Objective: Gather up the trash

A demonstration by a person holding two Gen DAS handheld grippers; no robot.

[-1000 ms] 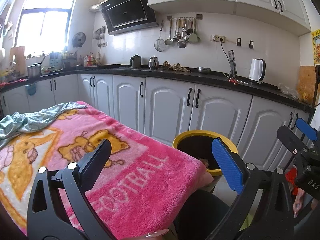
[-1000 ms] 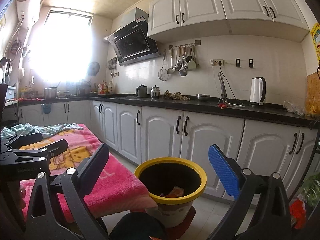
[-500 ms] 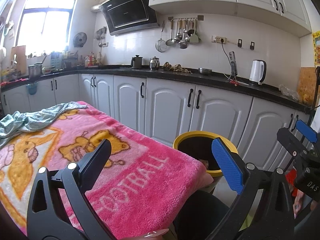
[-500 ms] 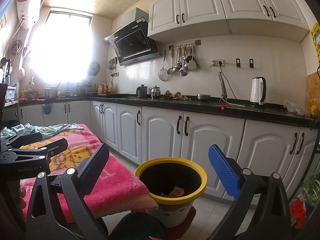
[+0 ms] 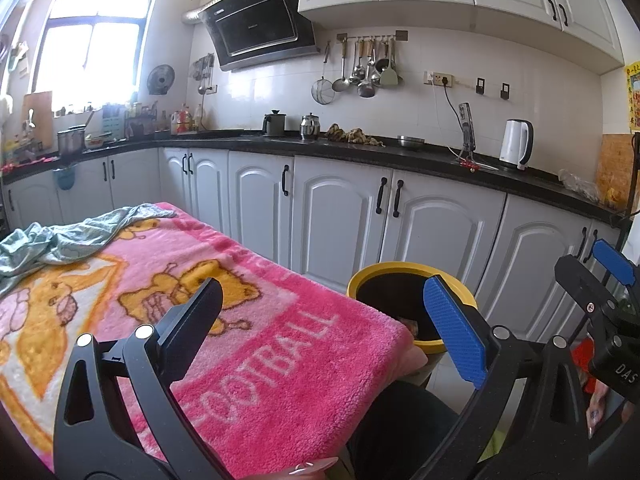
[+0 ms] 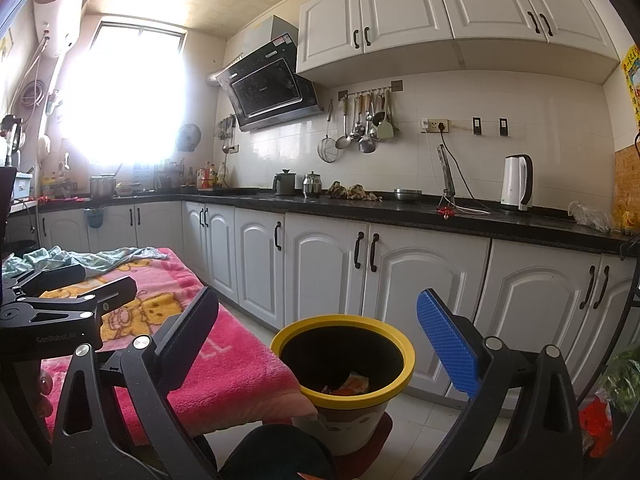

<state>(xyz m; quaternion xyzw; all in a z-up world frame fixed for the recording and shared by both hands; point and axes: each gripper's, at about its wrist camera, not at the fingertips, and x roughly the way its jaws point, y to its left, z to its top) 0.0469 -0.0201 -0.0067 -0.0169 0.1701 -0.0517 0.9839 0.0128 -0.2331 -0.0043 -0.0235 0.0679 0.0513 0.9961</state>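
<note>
Two readable markings show: "FOOTBALL" on the pink blanket (image 5: 256, 344) under the left gripper (image 5: 320, 320), and "GenRobot.AI" on that gripper's body. Both grippers stand wide and empty. Ahead of and below the right gripper (image 6: 316, 328), the yellow-rimmed bin (image 6: 400, 376) holds orange trash (image 6: 352, 385).

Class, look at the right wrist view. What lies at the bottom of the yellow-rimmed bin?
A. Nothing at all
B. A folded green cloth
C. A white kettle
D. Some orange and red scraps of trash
D: inside the yellow-rimmed bin, orange and red scraps show against its dark inner wall, with nothing else visible beside them.
</note>
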